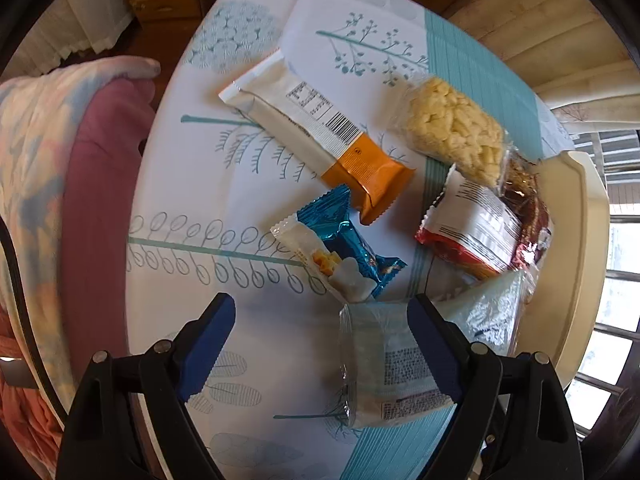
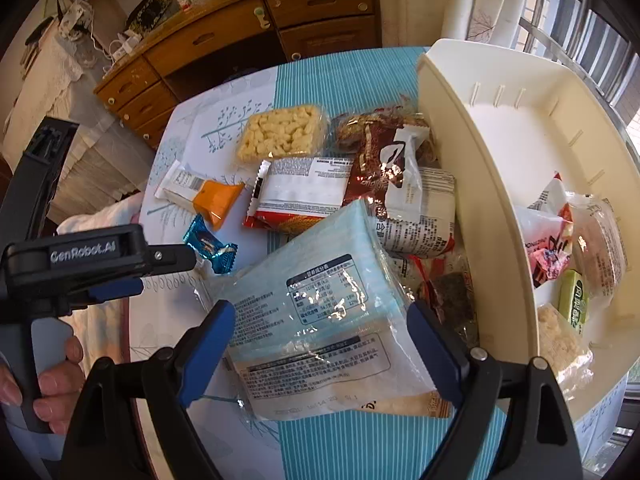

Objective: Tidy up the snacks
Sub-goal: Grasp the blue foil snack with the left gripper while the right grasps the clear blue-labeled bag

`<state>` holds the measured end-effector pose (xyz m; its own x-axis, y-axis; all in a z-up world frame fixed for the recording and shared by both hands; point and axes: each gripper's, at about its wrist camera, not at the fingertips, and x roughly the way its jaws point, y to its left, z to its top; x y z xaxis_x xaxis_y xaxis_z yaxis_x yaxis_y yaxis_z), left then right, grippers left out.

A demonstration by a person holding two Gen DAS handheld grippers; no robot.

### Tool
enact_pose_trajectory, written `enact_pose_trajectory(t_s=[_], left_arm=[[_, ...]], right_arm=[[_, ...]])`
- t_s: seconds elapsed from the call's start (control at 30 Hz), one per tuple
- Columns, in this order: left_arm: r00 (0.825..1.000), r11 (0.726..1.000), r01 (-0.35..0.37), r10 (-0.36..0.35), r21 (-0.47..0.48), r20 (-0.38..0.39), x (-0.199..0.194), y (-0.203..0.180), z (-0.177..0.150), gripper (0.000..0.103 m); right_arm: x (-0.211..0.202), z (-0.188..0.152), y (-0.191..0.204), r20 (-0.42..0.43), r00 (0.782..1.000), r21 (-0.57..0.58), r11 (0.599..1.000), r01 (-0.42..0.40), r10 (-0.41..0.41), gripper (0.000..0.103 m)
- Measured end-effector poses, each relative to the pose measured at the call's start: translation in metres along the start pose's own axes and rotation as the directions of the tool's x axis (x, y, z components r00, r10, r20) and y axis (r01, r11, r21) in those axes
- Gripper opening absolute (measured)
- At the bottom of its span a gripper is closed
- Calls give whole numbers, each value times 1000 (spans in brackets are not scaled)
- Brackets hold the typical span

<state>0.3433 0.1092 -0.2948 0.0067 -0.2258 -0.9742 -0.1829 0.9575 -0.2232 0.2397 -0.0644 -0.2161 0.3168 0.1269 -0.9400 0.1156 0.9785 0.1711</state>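
Left gripper (image 1: 322, 340) hung jaws apart above the table (image 1: 180, 200), blue candy (image 1: 352, 244) just ahead; right gripper (image 2: 320, 344) spread wide over a clear packet (image 2: 320, 312), not clamped; cream tray (image 2: 480, 152) to its right, snacks inside

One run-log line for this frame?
stage: reaching | left gripper: open, empty | right gripper: open over pale blue packet | bin: partly filled

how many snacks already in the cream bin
At least 5 in the cream bin: white packet, pink candy, clear-wrapped cake, green bar, puffed-rice cake. More may be hidden.
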Motion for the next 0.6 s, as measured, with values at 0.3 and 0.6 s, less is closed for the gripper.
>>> enact_pose_trajectory(t_s=[0.3,0.6], left_arm=[[996,997,-56,52,-56,-75,25,-5,21,86],[993,996,-60,53,-68,-104,39,-20,39,76]], right_arm=[[29,3,5,-107,993,-112,993,33,-45,89],[44,2,15,-158,986,-197,980,18,-50,103]])
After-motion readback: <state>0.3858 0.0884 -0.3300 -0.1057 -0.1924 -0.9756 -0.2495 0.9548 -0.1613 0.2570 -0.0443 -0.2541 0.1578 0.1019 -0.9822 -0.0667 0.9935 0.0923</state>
